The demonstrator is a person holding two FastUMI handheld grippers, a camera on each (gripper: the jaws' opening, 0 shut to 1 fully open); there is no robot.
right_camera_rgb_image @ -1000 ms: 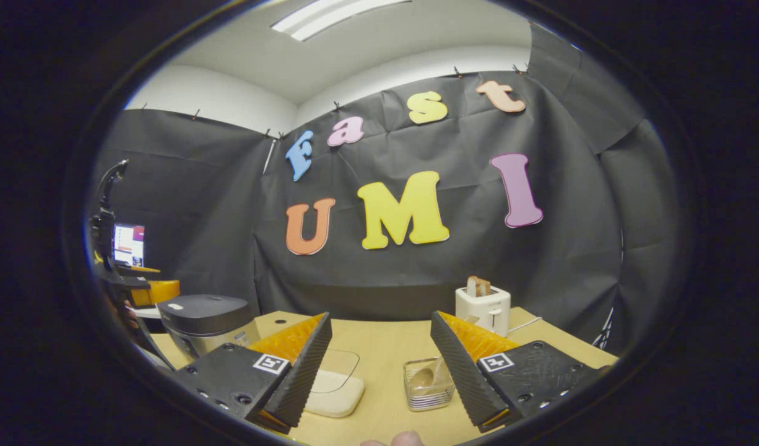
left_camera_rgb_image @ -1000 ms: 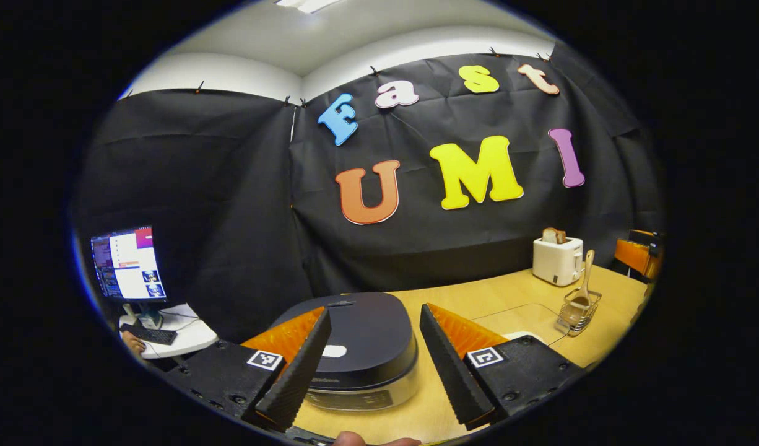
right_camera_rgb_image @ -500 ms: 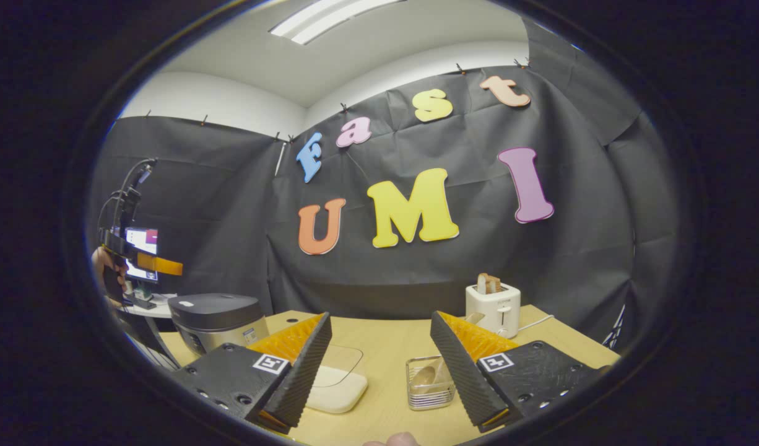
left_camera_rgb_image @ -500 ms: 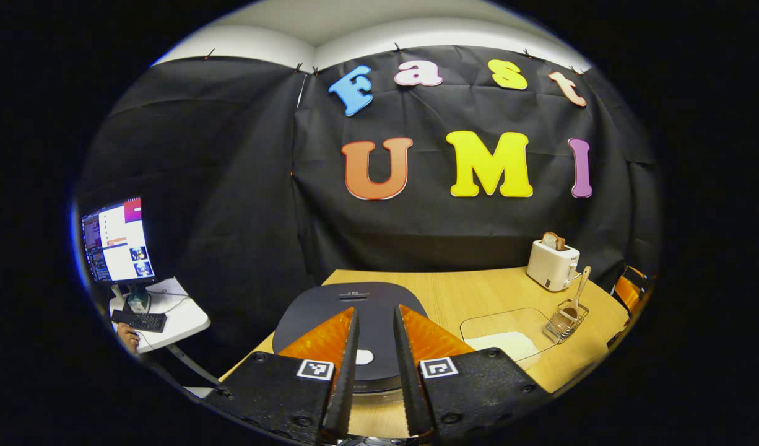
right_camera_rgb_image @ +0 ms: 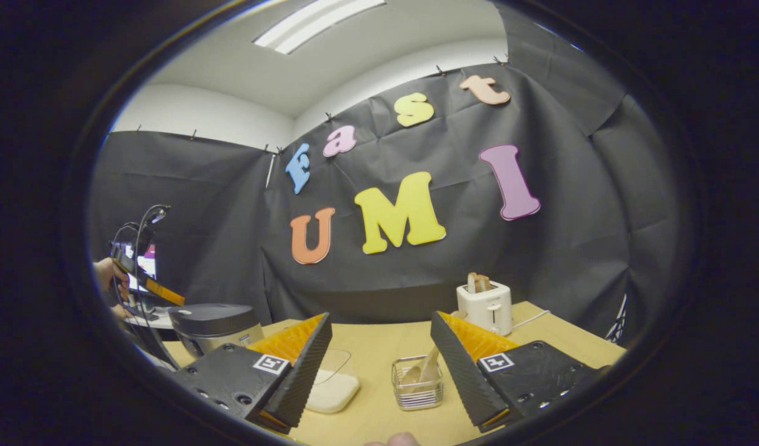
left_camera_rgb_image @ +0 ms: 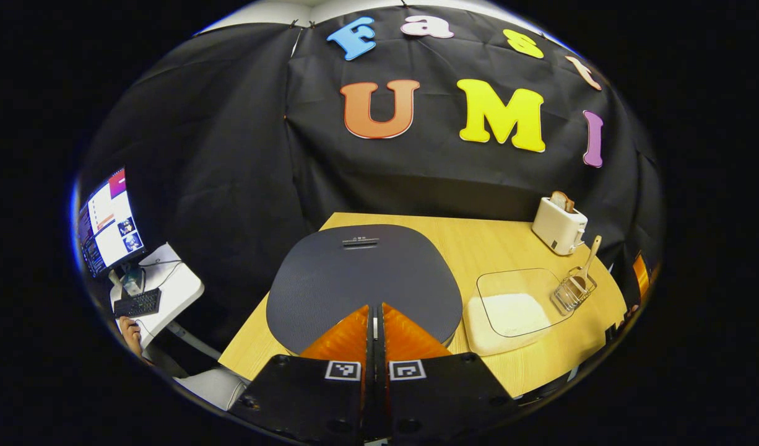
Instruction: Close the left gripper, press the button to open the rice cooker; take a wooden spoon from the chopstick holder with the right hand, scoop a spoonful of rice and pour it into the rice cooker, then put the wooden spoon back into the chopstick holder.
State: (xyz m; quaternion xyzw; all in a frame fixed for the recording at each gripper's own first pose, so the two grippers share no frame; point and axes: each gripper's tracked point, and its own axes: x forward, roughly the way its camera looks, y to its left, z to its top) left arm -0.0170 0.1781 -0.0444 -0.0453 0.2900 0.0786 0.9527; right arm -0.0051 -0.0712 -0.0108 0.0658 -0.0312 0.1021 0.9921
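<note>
Rice cooker (left_camera_rgb_image: pixel 364 275): dark, lid down, at 12 o'clock beyond the left gripper (left_camera_rgb_image: pixel 374 316).
Left jaws: pressed together, empty.
Right gripper (right_camera_rgb_image: pixel 379 347): jaws apart.

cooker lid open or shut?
Shut. The lid lies flat over the cooker, with no gap showing; the left gripper hovers above it.
</note>
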